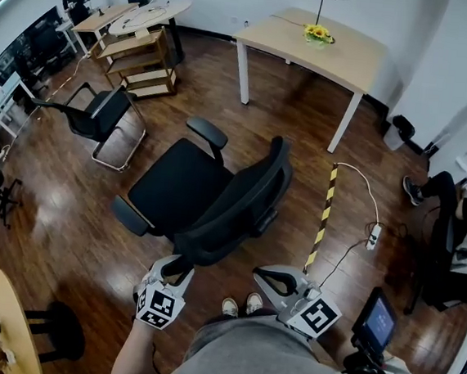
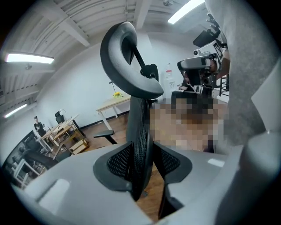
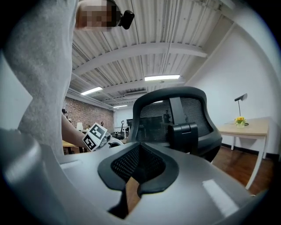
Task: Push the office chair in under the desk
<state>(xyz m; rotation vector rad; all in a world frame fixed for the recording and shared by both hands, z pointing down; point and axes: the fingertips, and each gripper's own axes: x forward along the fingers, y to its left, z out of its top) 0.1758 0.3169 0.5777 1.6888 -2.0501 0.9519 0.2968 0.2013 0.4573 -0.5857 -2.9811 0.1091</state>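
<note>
While left gripper [image 1: 178,269] jaws pinch its mesh back, black office chair [image 1: 180,187], right gripper [image 1: 263,276] jaws closed, empty.

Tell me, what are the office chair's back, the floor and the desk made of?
Back of the office chair: black mesh, weave visible, frame likely plastic. The floor: dark glossy planks, wood or lookalike; lights reflect. The desk: pale matt top, perhaps wood; white legs, probably metal.

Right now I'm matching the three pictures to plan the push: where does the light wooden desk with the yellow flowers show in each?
Head view: desk at top centre, beyond the office chair.
Left gripper view: desk small, left of centre, left of the chair.
Right gripper view: desk at the right edge.
Shared landmark: the office chair.
</note>
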